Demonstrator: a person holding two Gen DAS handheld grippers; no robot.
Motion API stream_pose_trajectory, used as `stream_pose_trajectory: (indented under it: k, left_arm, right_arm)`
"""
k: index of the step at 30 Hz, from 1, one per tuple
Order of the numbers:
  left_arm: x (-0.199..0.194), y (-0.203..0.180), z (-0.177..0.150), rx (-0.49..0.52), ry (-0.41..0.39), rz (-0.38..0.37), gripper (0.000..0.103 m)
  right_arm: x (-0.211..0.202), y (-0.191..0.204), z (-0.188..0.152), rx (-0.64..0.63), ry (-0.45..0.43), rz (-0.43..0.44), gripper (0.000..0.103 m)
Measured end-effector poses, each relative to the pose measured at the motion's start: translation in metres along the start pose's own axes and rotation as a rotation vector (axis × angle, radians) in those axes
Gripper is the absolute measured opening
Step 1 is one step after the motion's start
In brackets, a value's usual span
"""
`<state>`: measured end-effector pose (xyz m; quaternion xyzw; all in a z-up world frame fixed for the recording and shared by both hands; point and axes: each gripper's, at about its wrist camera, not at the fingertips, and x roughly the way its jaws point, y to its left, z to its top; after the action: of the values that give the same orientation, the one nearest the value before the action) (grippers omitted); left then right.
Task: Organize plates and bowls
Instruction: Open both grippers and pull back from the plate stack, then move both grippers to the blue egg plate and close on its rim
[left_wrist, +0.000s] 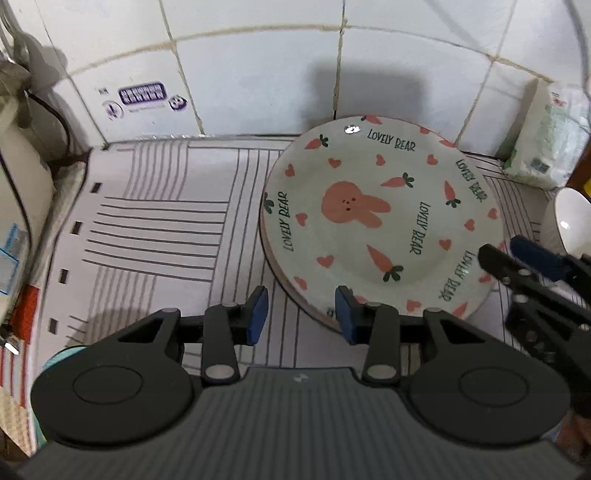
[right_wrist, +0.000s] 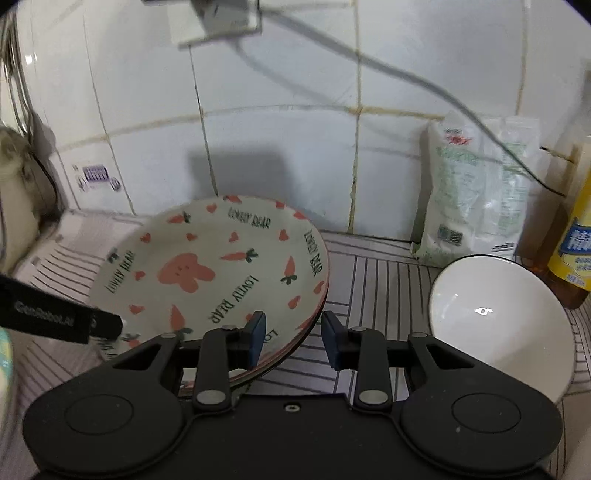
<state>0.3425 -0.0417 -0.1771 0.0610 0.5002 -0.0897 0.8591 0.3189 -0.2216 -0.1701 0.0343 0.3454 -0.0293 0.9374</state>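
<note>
A white plate with a pink rabbit, carrots and "LOVELY BEAR" print (left_wrist: 380, 218) lies on top of another plate on the striped mat; it also shows in the right wrist view (right_wrist: 210, 273). A plain white bowl (right_wrist: 498, 321) stands to its right, and its edge shows in the left wrist view (left_wrist: 565, 218). My left gripper (left_wrist: 301, 317) is open and empty at the plate's near left rim. My right gripper (right_wrist: 291, 339) is open and empty, with the plate stack's right rim between its fingers. The right gripper also shows in the left wrist view (left_wrist: 517, 258).
A white tiled wall (left_wrist: 258, 74) stands close behind. White packets (right_wrist: 476, 192) and a yellow-labelled bottle (right_wrist: 572, 251) stand at the back right. A white appliance (left_wrist: 18, 184) with a cable is at the left. The striped mat (left_wrist: 155, 221) covers the counter.
</note>
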Motion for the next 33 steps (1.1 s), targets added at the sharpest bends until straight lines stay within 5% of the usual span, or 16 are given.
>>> stream_pose_trajectory:
  k: [6, 21, 33]
  left_arm:
    - [-0.036, 0.001, -0.012, 0.053, -0.018, 0.009, 0.044]
    - [-0.121, -0.010, -0.048, 0.158, -0.048, -0.044, 0.059]
    - [-0.140, 0.011, -0.096, 0.159, -0.015, -0.045, 0.064]
  right_arm:
    - [-0.052, 0.004, 0.001, -0.052, -0.063, 0.068, 0.038]
    - [-0.136, 0.008, -0.002, -0.032, -0.039, 0.134, 0.049]
    - [-0.201, 0.037, -0.017, -0.122, -0.068, 0.207, 0.062]
